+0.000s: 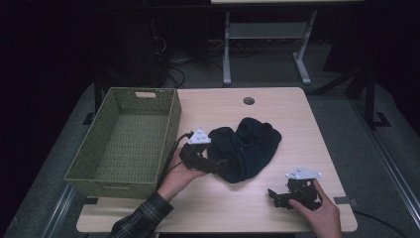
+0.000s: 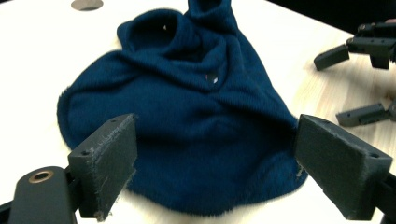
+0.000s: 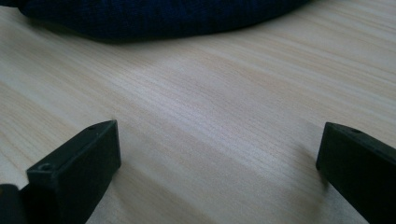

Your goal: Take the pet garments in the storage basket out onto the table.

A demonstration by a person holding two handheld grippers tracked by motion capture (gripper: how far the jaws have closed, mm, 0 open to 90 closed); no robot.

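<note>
A dark navy knitted garment (image 1: 246,148) lies crumpled in the middle of the wooden table (image 1: 277,114). My left gripper (image 1: 216,165) is at the garment's left edge, open, its jaws spread on either side of the cloth's near hem (image 2: 210,186) without pinching it. In the left gripper view the fabric (image 2: 187,102) spreads out between and beyond the jaws. My right gripper (image 1: 275,197) rests low on the table near the front right, open, with bare wood between its jaws (image 3: 215,158). The garment's edge (image 3: 159,18) lies beyond it.
A green woven basket (image 1: 166,134) stands empty on the table's left side, close behind my left hand. A round cable hole (image 1: 248,100) is near the table's far edge. A desk frame (image 1: 267,44) stands on the floor behind.
</note>
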